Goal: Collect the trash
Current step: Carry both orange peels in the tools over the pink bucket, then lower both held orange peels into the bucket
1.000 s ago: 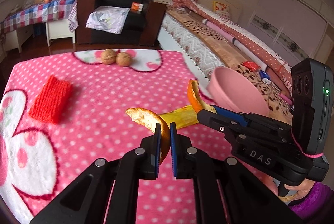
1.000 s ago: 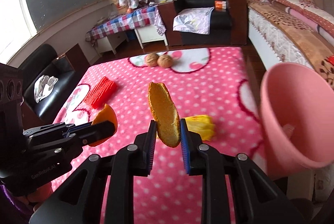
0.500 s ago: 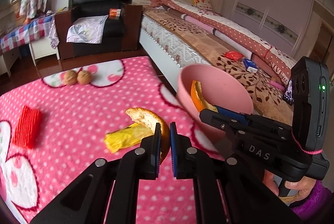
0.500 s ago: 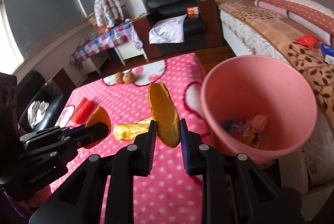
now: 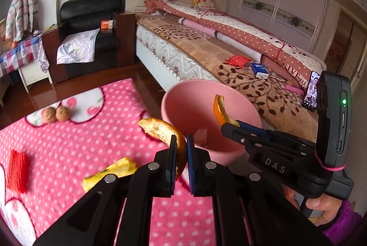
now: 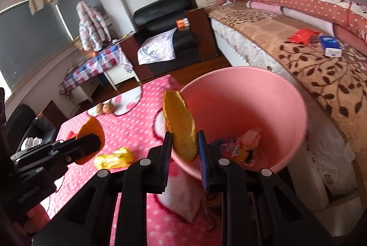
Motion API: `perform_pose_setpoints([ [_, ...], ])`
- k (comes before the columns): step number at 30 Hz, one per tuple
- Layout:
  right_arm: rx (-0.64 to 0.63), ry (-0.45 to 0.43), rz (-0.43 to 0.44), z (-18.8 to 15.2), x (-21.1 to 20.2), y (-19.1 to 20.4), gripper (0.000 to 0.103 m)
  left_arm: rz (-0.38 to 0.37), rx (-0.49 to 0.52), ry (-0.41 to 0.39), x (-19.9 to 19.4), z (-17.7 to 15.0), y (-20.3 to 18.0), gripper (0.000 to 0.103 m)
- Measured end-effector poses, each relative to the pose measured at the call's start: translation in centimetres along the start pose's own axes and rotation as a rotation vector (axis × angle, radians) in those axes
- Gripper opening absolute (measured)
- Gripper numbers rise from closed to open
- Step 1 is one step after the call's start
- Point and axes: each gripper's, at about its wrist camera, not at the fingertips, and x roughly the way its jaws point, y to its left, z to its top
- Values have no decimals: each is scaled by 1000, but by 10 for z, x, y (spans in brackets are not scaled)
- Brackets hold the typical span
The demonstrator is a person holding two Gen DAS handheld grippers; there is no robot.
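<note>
Inside pink bin (image 6: pixel 286 108), crumpled wrappers (image 6: pixel 243 145)

Left wrist view: sits just behind its own fingers, angled down over the pink dotted tablecloth (image 5: pixel 68 142), facing the pink bin (image 5: pixel 183 103) and the bed (image 5: pixel 206 48) beyond; the right gripper (image 5: pixel 231 125) crosses in from the right, close. Right wrist view: same low, downward tilt, nearer the bin (image 6: pixel 275 94), looking into it, with the left gripper (image 6: pixel 91 142) entering at left. Shared: tablecloth (image 6: pixel 142 108), bin, bed (image 6: pixel 298 35), black armchair (image 5: pixel 91 14) (image 6: pixel 165 14), walnuts (image 5: pixel 56 114) (image 6: pixel 104 107).
</note>
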Motion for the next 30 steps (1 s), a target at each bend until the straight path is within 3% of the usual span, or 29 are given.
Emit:
perform_pose_setpoints([
  [13,66,14,-35,1,13,-34,23,-30,49,23,38,16,-30,8],
  [30,99,49,-59,1,34,-51,23,-25,45,70,79,21,-32,8],
])
